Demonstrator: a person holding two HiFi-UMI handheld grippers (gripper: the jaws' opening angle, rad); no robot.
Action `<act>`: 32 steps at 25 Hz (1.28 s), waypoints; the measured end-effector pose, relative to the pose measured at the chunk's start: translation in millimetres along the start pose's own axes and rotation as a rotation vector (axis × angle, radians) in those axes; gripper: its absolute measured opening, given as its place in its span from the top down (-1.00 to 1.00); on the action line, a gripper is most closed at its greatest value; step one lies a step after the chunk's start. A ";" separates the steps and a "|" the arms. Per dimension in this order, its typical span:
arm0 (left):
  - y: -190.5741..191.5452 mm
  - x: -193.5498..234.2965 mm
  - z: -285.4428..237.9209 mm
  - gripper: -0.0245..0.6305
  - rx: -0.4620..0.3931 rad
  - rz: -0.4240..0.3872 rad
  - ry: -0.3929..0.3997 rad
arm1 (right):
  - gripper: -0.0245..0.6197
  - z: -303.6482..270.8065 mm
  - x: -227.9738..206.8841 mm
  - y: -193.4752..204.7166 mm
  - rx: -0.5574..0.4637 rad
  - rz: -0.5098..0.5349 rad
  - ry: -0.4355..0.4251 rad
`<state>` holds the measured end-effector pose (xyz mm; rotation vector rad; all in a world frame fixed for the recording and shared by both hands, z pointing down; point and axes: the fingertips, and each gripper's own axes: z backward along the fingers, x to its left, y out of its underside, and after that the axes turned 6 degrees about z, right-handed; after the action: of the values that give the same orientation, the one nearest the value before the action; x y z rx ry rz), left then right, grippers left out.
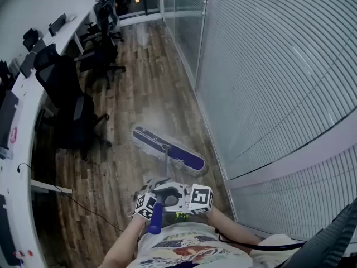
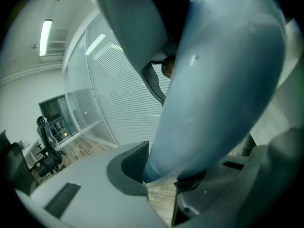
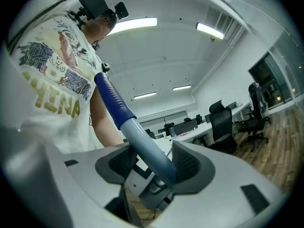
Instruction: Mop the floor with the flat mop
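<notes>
Mid-sweep, mop head flat on the floor beside the glass wall
Left gripper and right gripper both clamp the handle; most of the floor looks unmopped

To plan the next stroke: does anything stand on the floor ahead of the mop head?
Nothing visible blocks the floor straight ahead of the mop head. Office chairs stand to its left, the blind-covered glass wall to its right.
</notes>
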<state>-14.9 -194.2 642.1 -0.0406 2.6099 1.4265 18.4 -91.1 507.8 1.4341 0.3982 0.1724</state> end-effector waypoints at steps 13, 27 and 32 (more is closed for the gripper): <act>72.0 -99.2 160.7 0.72 -0.038 0.154 -0.118 | 0.22 -113.6 174.0 36.9 0.087 0.016 -0.201; 104.3 -113.8 178.8 0.74 -0.081 0.110 -0.128 | 0.23 -139.7 199.7 74.4 0.198 0.038 -0.288; 115.3 -91.3 157.3 0.73 -0.056 0.059 -0.097 | 0.23 -139.5 167.1 86.5 0.217 0.010 -0.259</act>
<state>84.1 -4.9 669.5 0.0962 2.5128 1.4822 131.7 108.7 553.8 1.6479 0.2012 -0.0511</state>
